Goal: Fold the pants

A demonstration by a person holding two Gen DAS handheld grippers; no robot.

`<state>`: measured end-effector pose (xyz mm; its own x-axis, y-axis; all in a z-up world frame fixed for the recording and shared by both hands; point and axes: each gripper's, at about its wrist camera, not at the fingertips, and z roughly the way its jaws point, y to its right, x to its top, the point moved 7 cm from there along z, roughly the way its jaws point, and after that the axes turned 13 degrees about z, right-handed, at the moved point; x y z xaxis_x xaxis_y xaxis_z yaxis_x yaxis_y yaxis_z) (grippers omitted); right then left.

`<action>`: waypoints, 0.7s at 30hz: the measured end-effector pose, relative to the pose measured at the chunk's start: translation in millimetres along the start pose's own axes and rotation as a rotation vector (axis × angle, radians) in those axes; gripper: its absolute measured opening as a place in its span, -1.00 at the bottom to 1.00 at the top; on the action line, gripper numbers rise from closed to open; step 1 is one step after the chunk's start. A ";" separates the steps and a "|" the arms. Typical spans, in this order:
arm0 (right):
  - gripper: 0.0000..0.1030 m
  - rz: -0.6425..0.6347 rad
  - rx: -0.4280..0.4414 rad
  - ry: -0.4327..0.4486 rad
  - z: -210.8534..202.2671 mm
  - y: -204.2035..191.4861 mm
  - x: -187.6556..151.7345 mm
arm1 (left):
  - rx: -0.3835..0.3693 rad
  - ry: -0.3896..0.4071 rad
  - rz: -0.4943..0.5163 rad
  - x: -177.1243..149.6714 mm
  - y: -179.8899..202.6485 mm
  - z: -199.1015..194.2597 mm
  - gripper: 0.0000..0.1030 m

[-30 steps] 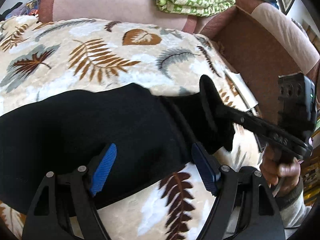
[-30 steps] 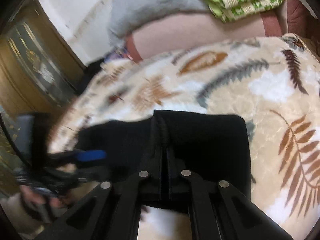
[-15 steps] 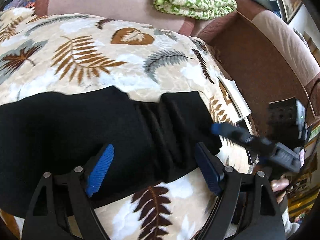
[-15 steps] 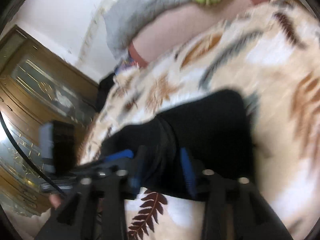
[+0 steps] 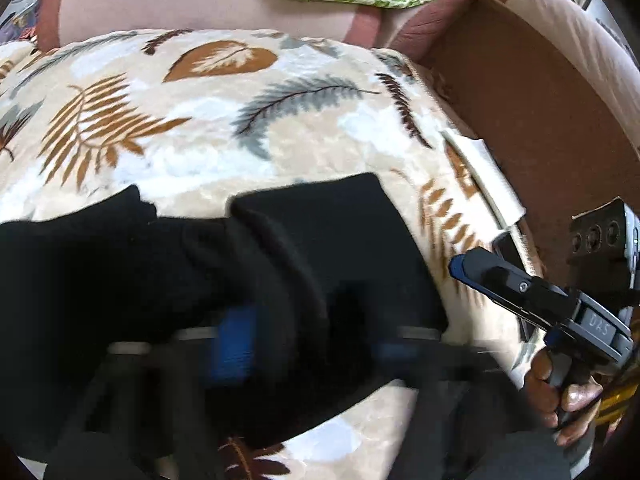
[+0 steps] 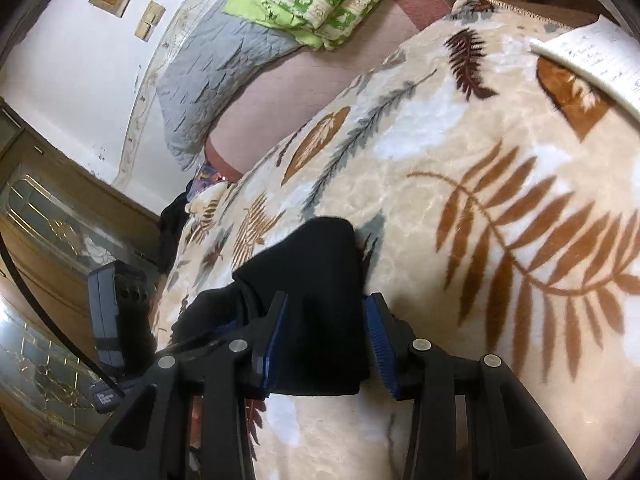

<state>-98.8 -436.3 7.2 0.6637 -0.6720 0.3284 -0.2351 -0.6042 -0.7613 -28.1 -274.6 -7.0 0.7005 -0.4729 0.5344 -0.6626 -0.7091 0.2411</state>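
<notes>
Right wrist view: black pants (image 6: 308, 264) lie bunched, soft and limp, on a leaf-print blanket (image 6: 500, 152). Right tongs (image 6: 326, 344) stand apart astride the folded edge, the likely hold; left tongs (image 5: 312, 348) blurred, state unclear.

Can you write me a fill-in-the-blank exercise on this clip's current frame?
1. The soft garment lying on the leaf-patterned blanket is ____ in colour.
2. The right gripper's blue-padded fingers stand ____, straddling the garment.
3. The folded cloth on the pink sofa back is white and ____.

Missing words: black; open; green
</notes>
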 end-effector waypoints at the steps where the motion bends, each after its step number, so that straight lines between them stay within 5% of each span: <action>1: -0.19 -0.011 0.005 0.006 -2.6 -4.7 1.7 | 0.000 0.010 -0.010 3.5 -4.6 -6.2 -0.74; 8: -0.19 -0.135 0.022 -0.018 14.2 -46.3 -4.4 | 0.026 0.060 -0.067 4.2 -41.0 -48.9 -0.78; 13: -0.27 -0.266 -0.101 -0.082 59.9 -59.6 -20.9 | 0.062 -0.017 -0.117 -28.1 -55.5 -28.2 -0.78; 16: -0.42 -0.321 -0.210 -0.102 82.9 -48.3 -28.3 | 0.074 0.011 -0.125 -31.3 -57.9 -23.7 -0.78; 21: -0.35 -0.312 -0.182 -0.082 68.2 -51.9 -23.6 | 0.098 0.026 -0.084 -21.8 -56.0 -28.7 -0.77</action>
<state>-53.8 -359.9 0.8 0.7763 -0.4116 0.4774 -0.1305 -0.8459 -0.5172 -13.9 -209.6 -8.9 0.7446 -0.3969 0.5367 -0.5718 -0.7941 0.2059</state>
